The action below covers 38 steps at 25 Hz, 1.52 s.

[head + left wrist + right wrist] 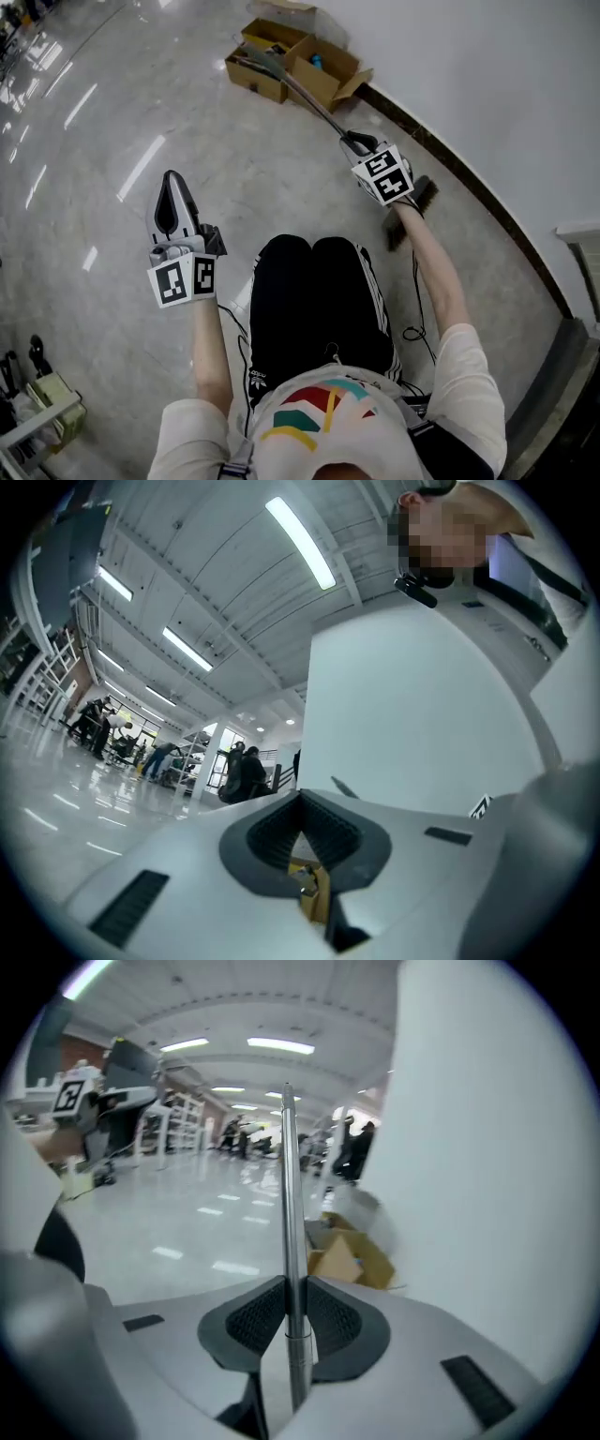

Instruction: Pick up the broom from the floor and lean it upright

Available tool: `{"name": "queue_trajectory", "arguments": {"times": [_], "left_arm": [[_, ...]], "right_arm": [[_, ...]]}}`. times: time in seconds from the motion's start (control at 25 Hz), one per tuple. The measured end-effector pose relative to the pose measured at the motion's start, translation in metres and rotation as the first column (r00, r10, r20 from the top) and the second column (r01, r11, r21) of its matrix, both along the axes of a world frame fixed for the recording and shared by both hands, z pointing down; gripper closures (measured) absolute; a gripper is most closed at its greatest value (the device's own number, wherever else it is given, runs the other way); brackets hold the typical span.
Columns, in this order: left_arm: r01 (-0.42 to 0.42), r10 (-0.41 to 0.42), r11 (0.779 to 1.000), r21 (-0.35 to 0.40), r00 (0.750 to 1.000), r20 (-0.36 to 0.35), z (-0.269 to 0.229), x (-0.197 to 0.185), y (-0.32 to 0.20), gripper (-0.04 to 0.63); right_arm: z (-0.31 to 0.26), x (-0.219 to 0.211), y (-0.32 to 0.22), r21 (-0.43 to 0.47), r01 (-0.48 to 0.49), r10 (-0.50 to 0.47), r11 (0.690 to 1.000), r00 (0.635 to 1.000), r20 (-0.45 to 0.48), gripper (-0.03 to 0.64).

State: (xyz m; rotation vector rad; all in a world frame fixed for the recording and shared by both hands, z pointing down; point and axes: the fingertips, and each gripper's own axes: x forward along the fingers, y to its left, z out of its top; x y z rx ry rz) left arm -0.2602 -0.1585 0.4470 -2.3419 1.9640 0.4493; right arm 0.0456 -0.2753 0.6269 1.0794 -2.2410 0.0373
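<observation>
My right gripper is shut on the broom's thin metal handle, which runs straight out between its dark pads. In the head view the handle slants up-left from the gripper toward a cardboard box. The broom's dark brush head shows below my right wrist, close to the wall. Whether the brush rests on the floor I cannot tell. My left gripper is held up at the left, away from the broom, shut with nothing between its jaws.
An open cardboard box sits on the glossy floor by the white wall, which has a dark baseboard. A small cart stands at lower left. The person's legs fill the middle foreground.
</observation>
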Motion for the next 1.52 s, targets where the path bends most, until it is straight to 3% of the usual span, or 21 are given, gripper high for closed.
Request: {"name": "queue_trajectory", "arguments": {"times": [0.08,0.16,0.24,0.44,0.52,0.6,0.72,0.8,0.88,1.16,1.32,1.4,1.52], "left_arm": [[-0.080,0.082,0.996,0.049,0.996,-0.022,-0.023,0.020,-0.020,0.551],[-0.166,0.170,0.982,0.094,0.985,-0.030,-0.046,0.047,-0.038,0.551],[-0.236,0.240,0.965,0.110,0.971,-0.021,-0.059,0.073,-0.047,0.551],[-0.394,0.395,0.915,0.081,0.919,0.011,-0.049,0.147,-0.069,0.551],[-0.456,0.455,0.888,0.064,0.890,0.035,-0.041,0.180,-0.079,0.551],[-0.512,0.509,0.857,0.052,0.859,0.062,-0.034,0.214,-0.085,0.551],[-0.567,0.561,0.823,0.033,0.821,0.100,-0.021,0.255,-0.077,0.551],[-0.584,0.579,0.812,0.018,0.808,0.105,-0.015,0.271,-0.075,0.551],[-0.592,0.590,0.806,-0.001,0.803,0.082,-0.006,0.282,-0.075,0.551],[-0.619,0.618,0.786,-0.009,0.784,0.058,0.013,0.311,-0.080,0.551],[-0.640,0.639,0.769,0.001,0.768,0.052,0.008,0.324,-0.078,0.551],[-0.654,0.653,0.757,0.014,0.757,0.033,0.005,0.334,-0.077,0.551],[-0.684,0.684,0.729,0.015,0.729,0.029,0.013,0.355,-0.072,0.551]], "right_arm": [[-0.050,0.055,-0.016,0.081,-0.246,0.238,0.966,0.966,0.097,0.535],[-0.095,0.118,-0.018,0.129,-0.470,0.440,0.873,0.875,0.204,0.535],[-0.121,0.174,-0.009,0.137,-0.634,0.580,0.761,0.759,0.296,0.535],[-0.153,0.293,0.012,0.153,-0.872,0.749,0.465,0.480,0.457,0.535],[-0.157,0.326,0.010,0.143,-0.910,0.772,0.390,0.408,0.487,0.535],[-0.156,0.353,0.004,0.132,-0.929,0.786,0.346,0.364,0.499,0.535],[-0.148,0.384,-0.004,0.103,-0.944,0.804,0.313,0.321,0.500,0.535],[-0.140,0.398,-0.011,0.067,-0.950,0.811,0.304,0.295,0.506,0.535],[-0.135,0.405,-0.016,0.060,-0.950,0.814,0.306,0.294,0.501,0.534],[-0.141,0.405,-0.019,0.162,-0.927,0.781,0.339,0.373,0.501,0.532],[-0.161,0.399,0.002,0.260,-0.907,0.757,0.332,0.420,0.500,0.426],[-0.183,0.384,0.023,0.326,-0.881,0.686,0.344,0.473,0.553,0.426],[-0.194,0.348,0.064,0.410,-0.822,0.586,0.395,0.569,0.577,0.426]]}}
